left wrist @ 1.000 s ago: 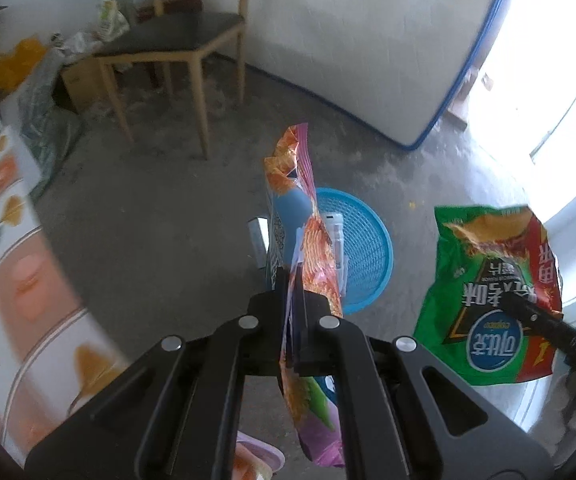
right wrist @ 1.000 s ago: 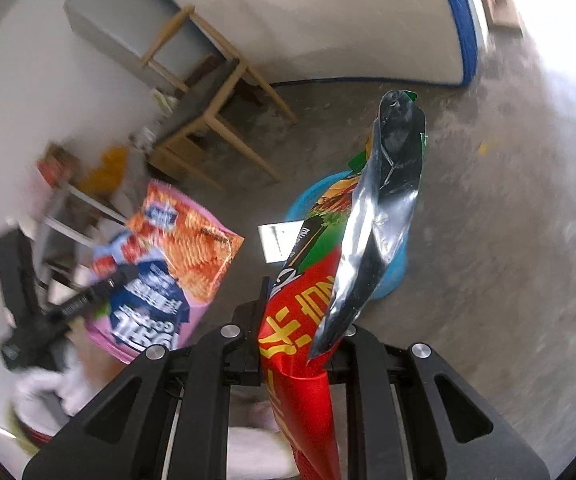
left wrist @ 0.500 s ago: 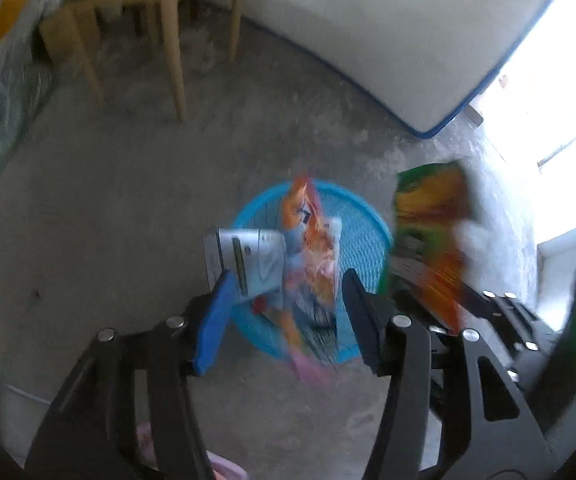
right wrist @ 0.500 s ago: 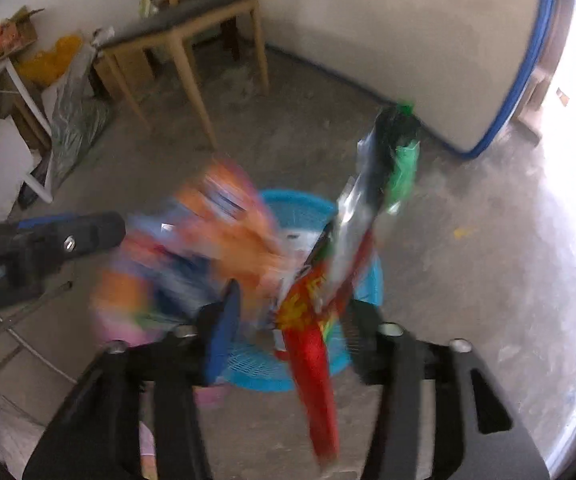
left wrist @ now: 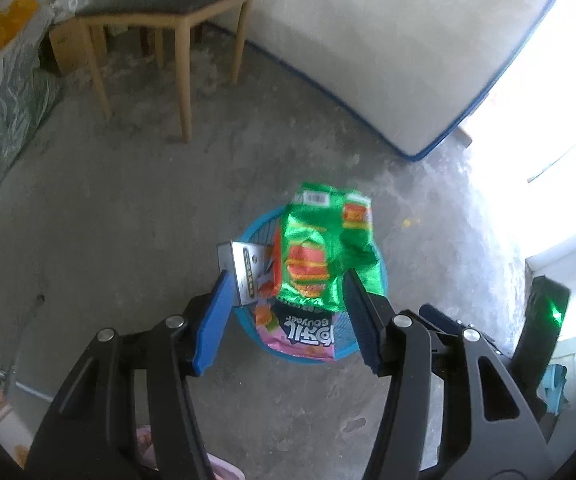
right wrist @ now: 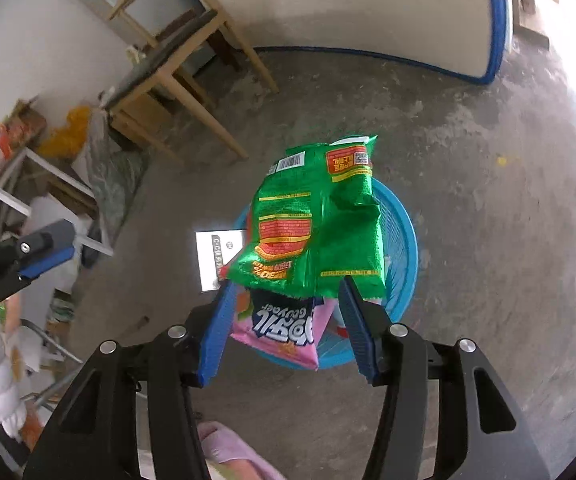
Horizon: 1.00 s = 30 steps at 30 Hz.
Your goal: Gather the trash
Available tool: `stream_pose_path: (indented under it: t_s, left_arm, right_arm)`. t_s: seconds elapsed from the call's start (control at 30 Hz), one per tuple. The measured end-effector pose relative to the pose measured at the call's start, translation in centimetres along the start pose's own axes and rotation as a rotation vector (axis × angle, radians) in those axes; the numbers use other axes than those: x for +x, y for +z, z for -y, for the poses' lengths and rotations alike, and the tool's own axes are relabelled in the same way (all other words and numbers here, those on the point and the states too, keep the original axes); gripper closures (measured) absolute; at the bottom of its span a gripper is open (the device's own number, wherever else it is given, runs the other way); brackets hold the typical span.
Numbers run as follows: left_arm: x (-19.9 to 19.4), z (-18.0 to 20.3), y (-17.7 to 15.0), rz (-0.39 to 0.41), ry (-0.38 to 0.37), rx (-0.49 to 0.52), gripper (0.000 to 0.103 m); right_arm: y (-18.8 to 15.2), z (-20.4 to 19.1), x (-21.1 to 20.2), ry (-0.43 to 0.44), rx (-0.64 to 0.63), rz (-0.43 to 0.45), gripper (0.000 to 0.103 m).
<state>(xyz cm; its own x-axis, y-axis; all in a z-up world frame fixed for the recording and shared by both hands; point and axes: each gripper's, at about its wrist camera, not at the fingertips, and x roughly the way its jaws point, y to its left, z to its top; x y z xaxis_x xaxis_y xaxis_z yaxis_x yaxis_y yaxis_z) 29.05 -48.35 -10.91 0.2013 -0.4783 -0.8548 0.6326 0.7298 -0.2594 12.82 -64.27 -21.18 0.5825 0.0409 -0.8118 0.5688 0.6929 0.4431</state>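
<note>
A round blue basket (left wrist: 382,270) (right wrist: 402,240) stands on the concrete floor. A green snack bag (left wrist: 320,256) (right wrist: 320,220) lies on top of it, over a pink and blue snack bag (left wrist: 308,332) (right wrist: 288,328). A silver wrapper (left wrist: 244,268) (right wrist: 214,256) sticks out at the basket's left rim. My left gripper (left wrist: 286,320) is open and empty above the basket. My right gripper (right wrist: 284,328) is open and empty above it too. The left gripper also shows at the left of the right wrist view (right wrist: 28,256).
A wooden chair (left wrist: 168,8) (right wrist: 168,72) stands at the back left. A mattress with blue trim (left wrist: 368,40) (right wrist: 368,0) leans on the wall. Clutter and a white frame (right wrist: 48,172) lie at the left. A pink slipper (right wrist: 228,452) is below the grippers.
Both grippers have opened and let go of their snack bags. The bags have dropped onto the blue basket, the green one on top.
</note>
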Motion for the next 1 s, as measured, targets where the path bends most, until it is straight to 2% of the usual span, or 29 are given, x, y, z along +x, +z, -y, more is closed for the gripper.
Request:
stream_pose_path:
  t_s: [0.2,0.3,0.33,0.4,0.47,0.5,0.57,0.6,0.7,0.83,0.93,0.97,1.0]
  left_arm:
    - [-7.0,0.8,-0.9,0.113,-0.052,0.042,0.045]
    - [-12.7,0.8,-2.5,0.210,-0.085,0.070,0.038]
    - [-14.8,0.8,-3.3,0.247,-0.082,0.082,0.036]
    - [-18.0,0.7,-4.6,0.301,-0.077,0.093,0.026]
    - [-22.0,0.4,-6.7,0.368,-0.072,0.101,0.019]
    - [-23.7,0.3,-7.7,0.395,-0.060,0.098,0.017]
    - [-26.2,-0.1,-9.5,0.437,-0.027,0.085,0.010]
    - [-27.6,-0.4,-10.6,0.459,-0.003,0.068,0.010]
    - [-31.1,-1.5,-13.8,0.498,0.039,0.016,0.008]
    - [-33.7,-3.1,-18.2,0.475,0.148,-0.027,0.008]
    - [-34.1,-4.7,-21.4,0.473,0.248,-0.106,0.008]
    - [-34.0,-5.4,-22.8,0.466,0.296,-0.146,0.008]
    - [-34.3,-6.0,-23.9,0.463,0.312,-0.167,0.008]
  right_arm:
    - [-1.6,-1.1,-4.8,0.038,-0.027,0.052,0.051]
    - [-3.0,-3.3,-8.5,0.043,-0.089,0.106,0.048]
    - [-3.4,-4.2,-9.7,0.043,-0.110,0.126,0.043]
    - [-4.8,-6.5,-13.0,0.032,-0.172,0.190,0.036]
    - [-6.3,-8.9,-16.0,0.023,-0.242,0.255,0.025]
    - [-7.1,-10.0,-17.5,0.014,-0.270,0.287,0.022]
    - [-9.0,-12.4,-20.6,0.017,-0.331,0.363,0.008]
    - [-9.7,-13.4,-21.8,0.019,-0.355,0.395,0.006]
    - [-12.4,-16.4,-25.7,0.016,-0.421,0.508,0.006]
    - [-15.4,-19.2,-28.9,0.011,-0.462,0.601,0.006]
    - [-17.3,-20.5,-29.6,0.031,-0.477,0.603,0.006]
    - [-17.8,-20.9,-29.3,0.043,-0.480,0.576,0.006]
    - [-18.3,-21.4,-28.8,0.046,-0.481,0.544,0.006]
